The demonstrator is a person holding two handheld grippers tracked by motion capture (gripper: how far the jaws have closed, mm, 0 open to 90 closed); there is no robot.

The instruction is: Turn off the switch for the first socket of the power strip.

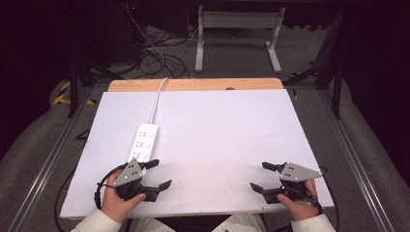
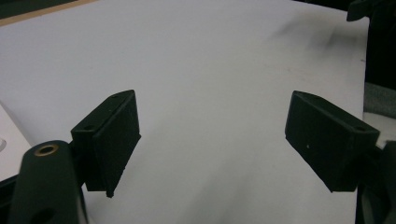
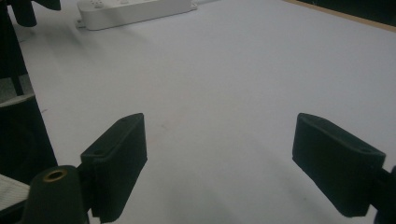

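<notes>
Risk: I judge the white plastic power strip [image 1: 143, 142], lying at about 9 o'clock on the white tabletop [image 1: 217, 135], could get shoved if I swing my left gripper [image 1: 155, 175] outward; its near end is just beside that gripper.
Cord: its white cable [image 1: 157, 96] runs toward 12 o'clock and could tug it askew.
Left fingers [image 2: 116, 140]: spread wide, holding nothing, bare tabletop between them.
Right gripper [image 1: 263, 176]: at 5 o'clock, fingers [image 3: 116, 158] also spread wide, empty, well apart from the strip.

Power strip [image 1: 143, 142] on the table [image 1: 217, 135] at left, left claw [image 1: 162, 174] just before it, right claw [image 1: 258, 177] well apart at right
</notes>
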